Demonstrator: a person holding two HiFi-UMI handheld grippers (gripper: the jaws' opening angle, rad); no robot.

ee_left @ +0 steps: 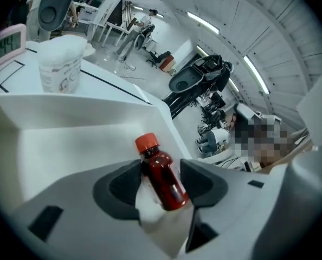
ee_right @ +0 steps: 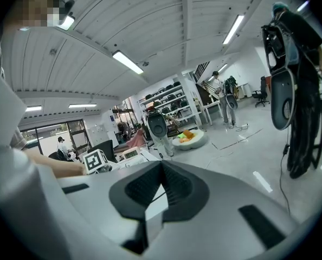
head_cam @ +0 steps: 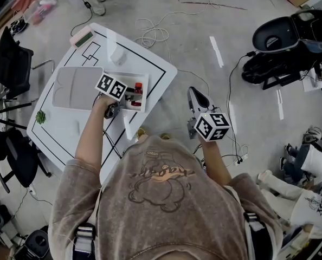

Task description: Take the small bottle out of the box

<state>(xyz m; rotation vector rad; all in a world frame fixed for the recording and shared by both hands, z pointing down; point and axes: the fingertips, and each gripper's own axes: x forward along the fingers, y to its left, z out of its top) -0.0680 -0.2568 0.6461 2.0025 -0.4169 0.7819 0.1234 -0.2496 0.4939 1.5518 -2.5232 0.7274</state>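
Note:
A small red bottle (ee_left: 163, 180) with an orange-red cap lies tilted inside the white box (ee_left: 69, 123). In the head view the bottle (head_cam: 137, 92) shows at the right end of the box (head_cam: 145, 103) on the white table (head_cam: 155, 69). My left gripper (ee_left: 161, 164) reaches into the box with its jaws on either side of the bottle. The left pad touches the bottle's shoulder, and a thin gap shows at the right pad. From above, the left gripper (head_cam: 129, 95) is just left of the bottle. My right gripper (head_cam: 196, 99) hangs over the floor, off the table's right edge, shut and empty (ee_right: 162, 164).
A white paper cup (head_cam: 117, 53) and a pink timer (head_cam: 81, 37) stand at the table's far end. A grey tray (head_cam: 74, 85) lies left of the box, with a small green thing (head_cam: 40, 116) near the left edge. Black chairs (head_cam: 12, 64) stand at the left. Cables cross the floor.

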